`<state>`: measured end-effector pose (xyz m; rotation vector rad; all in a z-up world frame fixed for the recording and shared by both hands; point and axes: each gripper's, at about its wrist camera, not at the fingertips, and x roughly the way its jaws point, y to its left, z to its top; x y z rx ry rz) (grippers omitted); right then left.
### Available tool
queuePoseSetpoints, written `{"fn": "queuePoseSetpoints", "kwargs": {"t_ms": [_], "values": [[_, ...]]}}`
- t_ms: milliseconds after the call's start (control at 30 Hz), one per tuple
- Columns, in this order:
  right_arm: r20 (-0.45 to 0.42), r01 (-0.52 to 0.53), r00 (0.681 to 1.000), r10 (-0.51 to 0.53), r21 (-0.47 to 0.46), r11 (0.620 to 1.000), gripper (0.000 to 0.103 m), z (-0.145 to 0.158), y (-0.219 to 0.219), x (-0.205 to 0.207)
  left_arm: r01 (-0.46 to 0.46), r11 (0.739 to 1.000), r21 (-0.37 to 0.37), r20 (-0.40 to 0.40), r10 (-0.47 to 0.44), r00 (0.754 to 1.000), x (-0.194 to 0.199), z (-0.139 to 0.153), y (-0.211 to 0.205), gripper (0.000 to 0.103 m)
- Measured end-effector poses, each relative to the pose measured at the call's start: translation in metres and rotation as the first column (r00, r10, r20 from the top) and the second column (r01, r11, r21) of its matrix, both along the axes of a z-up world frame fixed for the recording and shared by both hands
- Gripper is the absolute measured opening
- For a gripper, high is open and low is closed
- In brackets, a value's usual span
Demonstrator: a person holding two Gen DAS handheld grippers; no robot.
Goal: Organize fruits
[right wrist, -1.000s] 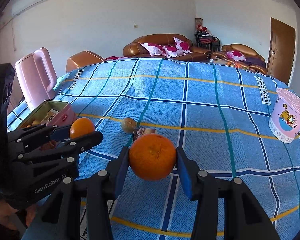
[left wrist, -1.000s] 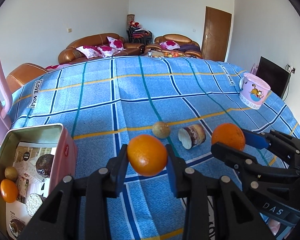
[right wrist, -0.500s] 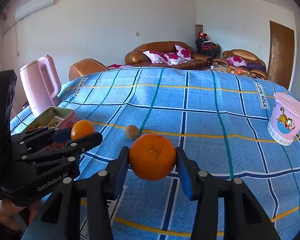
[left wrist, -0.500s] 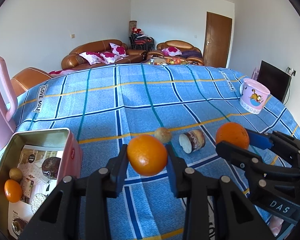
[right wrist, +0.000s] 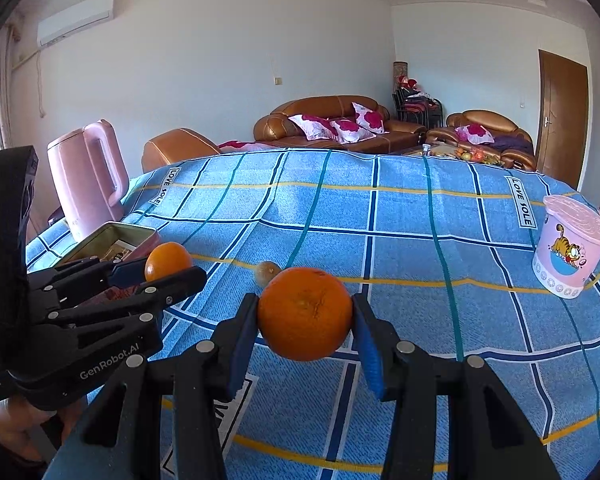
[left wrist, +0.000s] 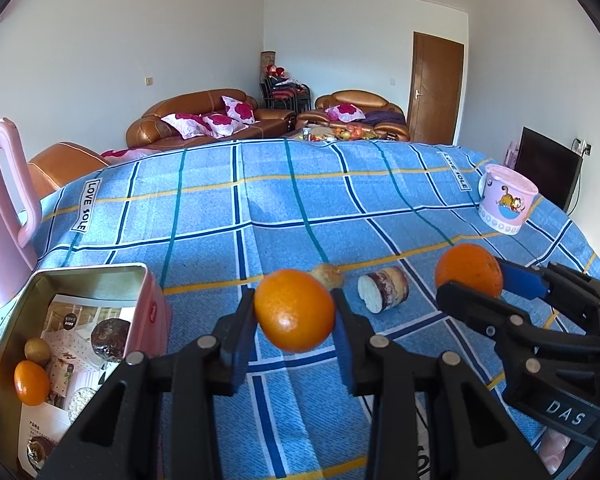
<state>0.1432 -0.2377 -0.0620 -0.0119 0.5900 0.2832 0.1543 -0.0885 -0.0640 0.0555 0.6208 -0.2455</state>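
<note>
Lifting both fruits, we are clamping a small orange in the left gripper and a big orange in the right gripper, while the tin is sliding rightward at lower left, nearer for dropping.

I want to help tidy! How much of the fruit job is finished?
Done: a small orange and kiwi lie in the tin. In hand: the left gripper and right gripper each hold an orange. Left: one brown fruit on the cloth.
</note>
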Motion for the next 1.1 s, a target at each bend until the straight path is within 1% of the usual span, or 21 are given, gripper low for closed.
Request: {"fn": "queuePoseSetpoints", "kwargs": {"t_ms": [633,1100], "values": [[0.068,-0.001,0.998,0.000,0.004,1.000,0.048,0.007,0.000,-0.011,-0.006,1.000,0.004,0.053,0.006,0.999,-0.009,0.005,0.001,0.037],[0.119,-0.004,0.993,0.003,0.008,1.000,0.048,0.011,-0.001,-0.019,-0.009,1.000,0.007,0.108,0.008,0.994,-0.019,0.010,0.001,0.037]]}}
